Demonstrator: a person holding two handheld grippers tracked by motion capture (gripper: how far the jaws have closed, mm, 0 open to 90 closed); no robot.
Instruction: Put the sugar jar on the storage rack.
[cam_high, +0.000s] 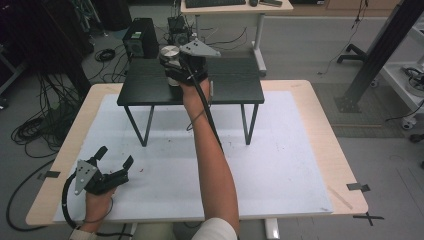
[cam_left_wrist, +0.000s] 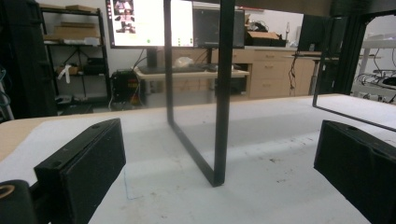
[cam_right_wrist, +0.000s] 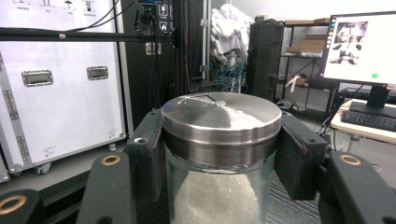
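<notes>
The clear glass jar (cam_right_wrist: 215, 186) of white grainy powder wears a brushed, glossy round metal lid (cam_right_wrist: 219, 116); the small black table (cam_high: 235, 82) at upper centre looks matt.

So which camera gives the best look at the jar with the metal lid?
The right gripper view: the jar sits close up between the jaws, lid and white contents clear. The high view shows it small, above the black shelf.
</notes>
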